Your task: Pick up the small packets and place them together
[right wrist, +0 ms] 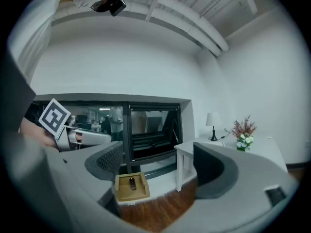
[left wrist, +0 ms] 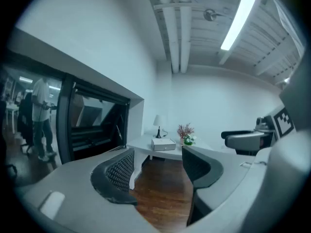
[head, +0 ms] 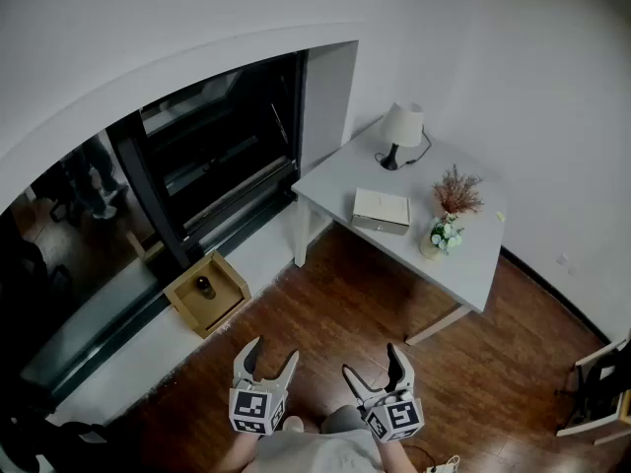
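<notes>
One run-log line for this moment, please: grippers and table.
left gripper open, empty | right gripper open, empty | both short of white table | table holds box, lamp, flowers | packets not made out

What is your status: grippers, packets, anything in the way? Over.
Jaws open and empty on left gripper and right gripper. No small packets in sight; white box on table ahead. Nothing stands between grippers and table.

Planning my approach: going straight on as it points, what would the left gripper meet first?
Likely the table, about where the box sits. Before it, only floor shows between the open jaws of the left gripper. Depth is unclear.
</notes>
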`<state>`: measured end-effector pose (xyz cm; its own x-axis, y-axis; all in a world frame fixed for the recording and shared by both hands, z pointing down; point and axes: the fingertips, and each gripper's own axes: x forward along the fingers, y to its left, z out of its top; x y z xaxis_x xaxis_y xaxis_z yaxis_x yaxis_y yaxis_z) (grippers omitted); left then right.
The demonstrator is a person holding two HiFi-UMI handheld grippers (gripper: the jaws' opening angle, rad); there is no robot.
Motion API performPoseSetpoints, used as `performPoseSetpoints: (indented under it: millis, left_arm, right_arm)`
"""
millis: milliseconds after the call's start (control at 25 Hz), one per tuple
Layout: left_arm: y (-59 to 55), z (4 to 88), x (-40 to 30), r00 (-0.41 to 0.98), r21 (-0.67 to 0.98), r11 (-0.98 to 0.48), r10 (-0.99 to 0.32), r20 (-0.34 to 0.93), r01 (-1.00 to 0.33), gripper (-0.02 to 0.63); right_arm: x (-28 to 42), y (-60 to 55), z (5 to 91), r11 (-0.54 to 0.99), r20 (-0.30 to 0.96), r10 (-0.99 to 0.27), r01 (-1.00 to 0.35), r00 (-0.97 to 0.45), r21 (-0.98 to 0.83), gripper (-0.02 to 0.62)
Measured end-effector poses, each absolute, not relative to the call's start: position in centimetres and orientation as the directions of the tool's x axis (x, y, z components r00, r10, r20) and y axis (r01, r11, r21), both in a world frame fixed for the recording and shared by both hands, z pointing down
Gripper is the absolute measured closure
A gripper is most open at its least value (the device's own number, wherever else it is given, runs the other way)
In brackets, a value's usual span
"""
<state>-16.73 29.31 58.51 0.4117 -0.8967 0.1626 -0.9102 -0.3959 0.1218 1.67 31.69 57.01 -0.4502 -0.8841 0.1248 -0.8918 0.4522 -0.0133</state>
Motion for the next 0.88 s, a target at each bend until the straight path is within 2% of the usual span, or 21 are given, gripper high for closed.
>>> performPoseSetpoints:
  millis: [200, 600, 880]
  left_arm:
    - [26.6, 58.8, -16.1, 0.439, 0.122, -0.424, -0.885, 0.152, -0.897, 0.313]
    - [12.3, 58.1, -12.1, 0.445, 0.058, -0.441, -0.881, 0.159, -0.895, 0.313]
    - [1.1, 56.6, -7.6, 0.464, 0.032, -0.466, -0.871, 0.160, -0.884, 0.313]
  right_arm:
    - [1.8, 29.1, 58.7, 0.440, 0.151, -0.884, -0.897, -0.442, -0.047, 0.146]
    - [5.7, 13.0, 58.0, 0.425, 0.066, -0.900, -0.901, -0.431, -0.084, 0.147]
    - [10.0, 1.9, 59.7, 0.390, 0.130, -0.906, -0.914, -0.403, -0.112, 0.152]
